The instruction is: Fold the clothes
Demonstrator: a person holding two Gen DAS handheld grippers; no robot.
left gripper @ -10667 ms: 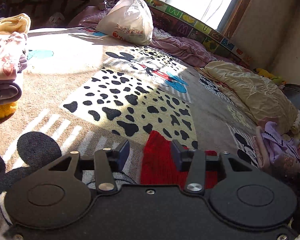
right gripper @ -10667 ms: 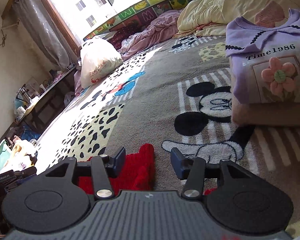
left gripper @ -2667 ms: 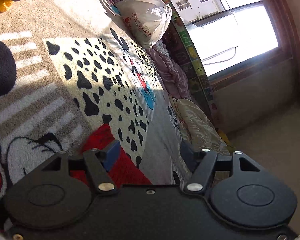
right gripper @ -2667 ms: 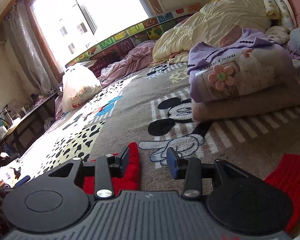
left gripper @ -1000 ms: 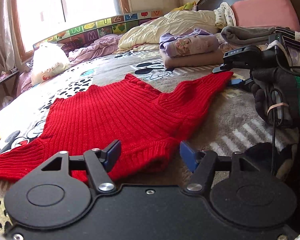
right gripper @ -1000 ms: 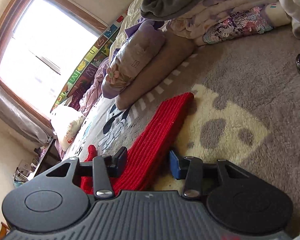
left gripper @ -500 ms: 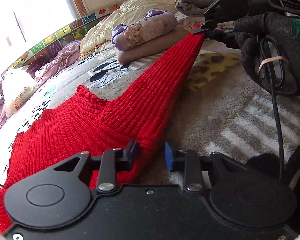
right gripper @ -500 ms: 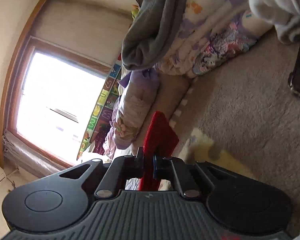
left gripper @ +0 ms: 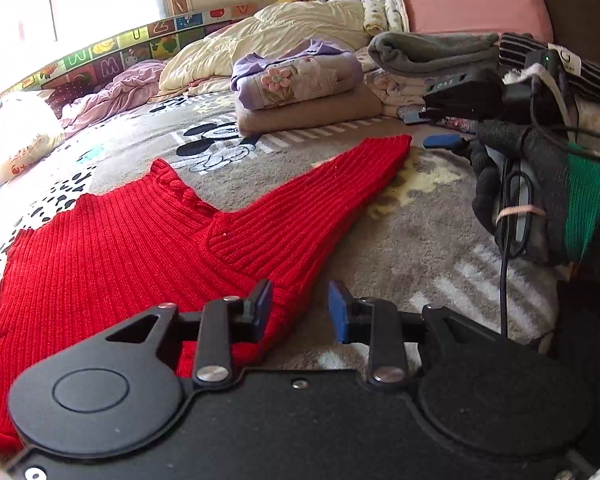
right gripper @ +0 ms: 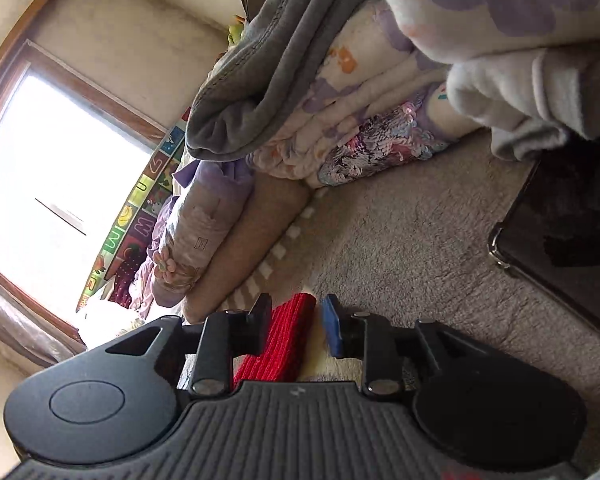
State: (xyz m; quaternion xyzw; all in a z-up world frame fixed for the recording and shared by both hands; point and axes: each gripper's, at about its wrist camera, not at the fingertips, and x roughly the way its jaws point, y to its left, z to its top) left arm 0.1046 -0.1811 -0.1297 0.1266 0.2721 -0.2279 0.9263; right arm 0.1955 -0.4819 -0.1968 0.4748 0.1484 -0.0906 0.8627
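Observation:
A red ribbed sweater (left gripper: 140, 248) lies flat on the patterned blanket (left gripper: 412, 240), one sleeve stretched to the right. My left gripper (left gripper: 300, 312) is open over the sweater's near edge below the armpit, the fabric lying between its jaws. My right gripper (left gripper: 440, 128) shows in the left wrist view, open just beyond the sleeve cuff (left gripper: 388, 148). In the right wrist view my right gripper (right gripper: 296, 320) is open with the red cuff (right gripper: 288, 332) lying loose between the jaws.
Folded clothes are stacked at the back: a purple flower top on a beige one (left gripper: 300, 92), and a grey and patterned pile (right gripper: 300, 80). A cream quilt (left gripper: 268, 40), a pink pillow (left gripper: 472, 8), a white bag (left gripper: 20, 136) and a dark object (right gripper: 560, 240) lie around.
Both grippers have opened. The right one has let go of the sleeve cuff, which has dropped flat onto the blanket. The left one has released the sweater edge.

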